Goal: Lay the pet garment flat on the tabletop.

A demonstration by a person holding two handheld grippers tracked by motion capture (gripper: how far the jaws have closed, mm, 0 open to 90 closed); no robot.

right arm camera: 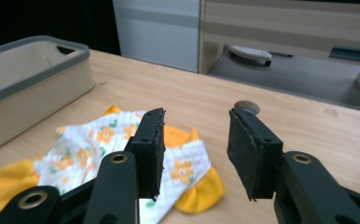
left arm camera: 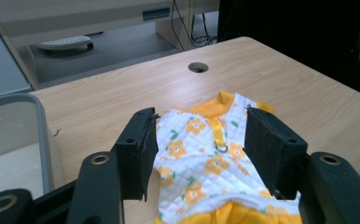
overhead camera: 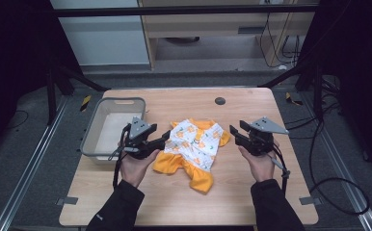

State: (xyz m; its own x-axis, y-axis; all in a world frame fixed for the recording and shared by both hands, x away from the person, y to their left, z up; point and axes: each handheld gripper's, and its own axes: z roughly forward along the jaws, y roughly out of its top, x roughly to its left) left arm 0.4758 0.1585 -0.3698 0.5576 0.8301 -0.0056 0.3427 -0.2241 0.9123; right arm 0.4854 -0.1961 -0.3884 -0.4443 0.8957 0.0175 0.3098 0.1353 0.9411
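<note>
A small quilted garment (overhead camera: 196, 144), white with orange flowers and yellow-orange trim, lies flat in the middle of the wooden table (overhead camera: 251, 192). My left gripper (overhead camera: 167, 136) is at the garment's left edge, open. In the left gripper view, the garment (left arm camera: 201, 158) lies on the table beyond and between the spread jaws of that gripper (left arm camera: 201, 114), and the pads do not press on it. My right gripper (overhead camera: 236, 131) hovers just right of the garment, open and holding nothing. In the right gripper view, the garment (right arm camera: 85, 144) lies to the left, behind the left jaw of that gripper (right arm camera: 197, 114).
A grey-rimmed plastic basket (overhead camera: 114, 101) stands at the table's left side, close behind my left hand; its rim (left arm camera: 38, 121) and wall (right arm camera: 33, 51) also show in the gripper views. A round cable hole (overhead camera: 219, 101) sits near the far edge. Dark stands flank the table.
</note>
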